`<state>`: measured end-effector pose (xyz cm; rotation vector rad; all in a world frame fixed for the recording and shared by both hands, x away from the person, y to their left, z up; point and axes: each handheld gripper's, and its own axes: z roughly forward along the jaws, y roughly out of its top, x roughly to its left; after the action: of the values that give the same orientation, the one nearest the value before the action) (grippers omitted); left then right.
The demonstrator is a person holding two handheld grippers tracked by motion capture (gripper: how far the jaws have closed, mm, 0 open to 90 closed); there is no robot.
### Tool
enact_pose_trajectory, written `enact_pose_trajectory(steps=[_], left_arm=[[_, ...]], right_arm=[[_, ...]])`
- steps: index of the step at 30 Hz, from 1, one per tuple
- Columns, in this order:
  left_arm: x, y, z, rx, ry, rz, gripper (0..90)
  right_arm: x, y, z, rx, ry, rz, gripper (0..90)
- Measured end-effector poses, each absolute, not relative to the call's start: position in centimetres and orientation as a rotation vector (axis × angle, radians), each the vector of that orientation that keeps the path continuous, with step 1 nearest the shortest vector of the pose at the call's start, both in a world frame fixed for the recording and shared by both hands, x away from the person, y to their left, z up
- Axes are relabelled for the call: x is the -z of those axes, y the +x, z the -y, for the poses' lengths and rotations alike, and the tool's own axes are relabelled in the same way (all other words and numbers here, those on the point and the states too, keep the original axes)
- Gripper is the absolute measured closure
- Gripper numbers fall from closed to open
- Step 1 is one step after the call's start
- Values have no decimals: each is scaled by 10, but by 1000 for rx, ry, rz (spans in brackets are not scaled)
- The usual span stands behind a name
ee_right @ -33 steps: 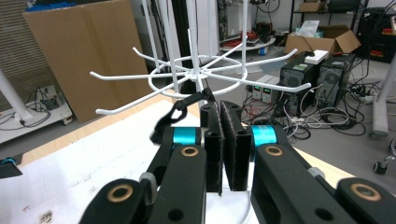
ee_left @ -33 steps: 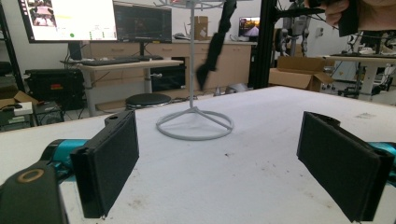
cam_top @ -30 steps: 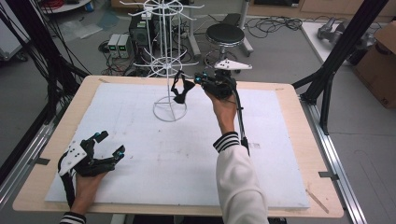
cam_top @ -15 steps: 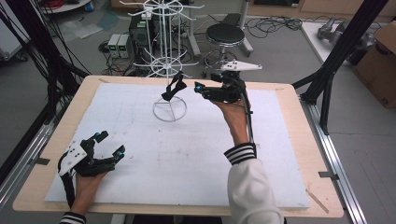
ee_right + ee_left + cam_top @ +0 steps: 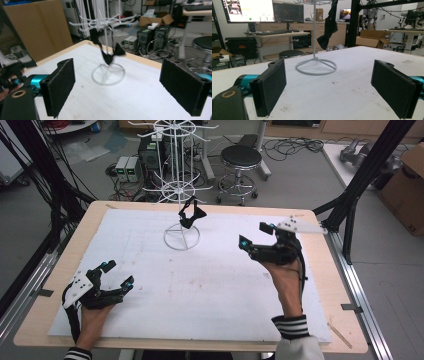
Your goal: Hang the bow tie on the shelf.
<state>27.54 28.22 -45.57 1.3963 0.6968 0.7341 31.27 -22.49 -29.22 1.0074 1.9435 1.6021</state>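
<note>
A: White sheeting (image 5: 210, 285), scuffed and speckled with dark marks, is seen spread over the pale wooden table (image 5: 320, 220). At the near left edge the left gripper (image 5: 116, 274) is held low over the sheet, its jaws spread wide with nothing between them.

B: From the left gripper view, the same is confirmed: bare sheet lies between the two black pads (image 5: 272, 87). Beyond them, monitors (image 5: 249, 11), a desk and a cardboard box (image 5: 372, 37) are picked out in the room.

A: Towards the middle, the white wire rack (image 5: 181, 195) is found standing on its ring base at the far side of the sheet. The black fabric piece (image 5: 191, 215) is seen hanging from a lower arm of the rack, above the ring, clear of the table.

B: Behind the rack, computer cases (image 5: 150, 155), cables and a round stool (image 5: 241, 156) are spotted on the grey floor.

A: Over to the right, the right gripper (image 5: 256, 236) is held above the sheet, well apart from the rack. Its jaws have just been opening and are parted wide, with nothing caught between them.

B: In the right gripper view, rack and fabric are framed between the pads, some way off and blurred. A black frame post (image 5: 365, 175) is seen by the far right corner.
</note>
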Motion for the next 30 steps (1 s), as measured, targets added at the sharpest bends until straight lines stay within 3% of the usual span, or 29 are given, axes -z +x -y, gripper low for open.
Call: enact_pose_trajectory(steps=[10,20,30], left_arm=[[456,275,-282,-738,1399,-693,131],[456,275,-282,-739,1398,-693,131],[456,275,-282,-740,1399,-694,131]], right_arm=[[362,268,253,-1622,838,-1767,104],[417,258,266,-1618,977,-1845,105],[446,254,272,-1583,977,-1795,104]])
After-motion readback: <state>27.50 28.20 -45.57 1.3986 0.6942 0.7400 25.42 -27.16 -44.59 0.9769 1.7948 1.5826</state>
